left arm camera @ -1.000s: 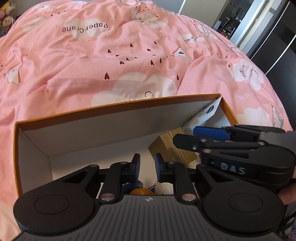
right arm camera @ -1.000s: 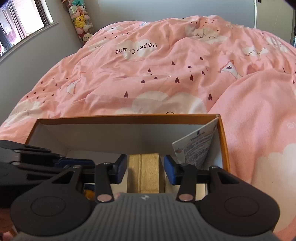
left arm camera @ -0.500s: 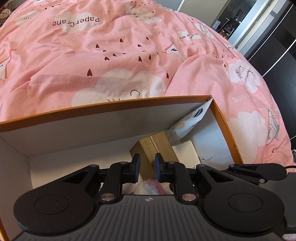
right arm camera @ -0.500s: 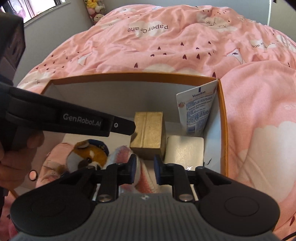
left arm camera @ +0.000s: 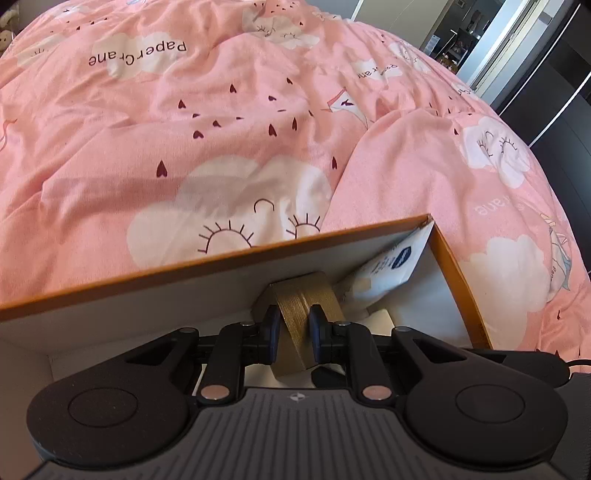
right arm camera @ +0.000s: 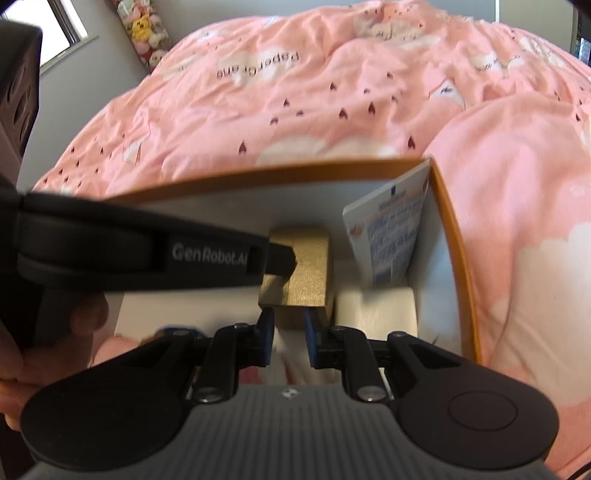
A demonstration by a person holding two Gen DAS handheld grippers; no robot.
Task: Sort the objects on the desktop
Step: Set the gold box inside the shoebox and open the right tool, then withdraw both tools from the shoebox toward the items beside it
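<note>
An orange-rimmed cardboard box (left arm camera: 236, 254) with white inner walls sits on a pink duvet. Inside it stands a gold box (left arm camera: 299, 306), which also shows in the right wrist view (right arm camera: 306, 266). My left gripper (left arm camera: 292, 334) has its fingers narrowly apart around the gold box's near edge; whether they press on it is unclear. My right gripper (right arm camera: 288, 338) is nearly shut and empty, just short of the gold box. The left gripper's body (right arm camera: 147, 254) crosses the right wrist view. A white-and-blue packet (right arm camera: 395, 236) leans in the box's far right corner, above a white pad (right arm camera: 373, 310).
A pink duvet (left arm camera: 221, 129) printed with clouds and hearts surrounds the box. A plush toy (right arm camera: 110, 347) lies at the box's left, mostly hidden. Dark furniture (left arm camera: 546, 74) stands at the far right. A window and stuffed toys (right arm camera: 147, 33) are at the far left.
My left gripper has moved forward and right, so the gold box now sits between its fingers. My right gripper has drawn back from the gold box and its fingers have narrowed.
</note>
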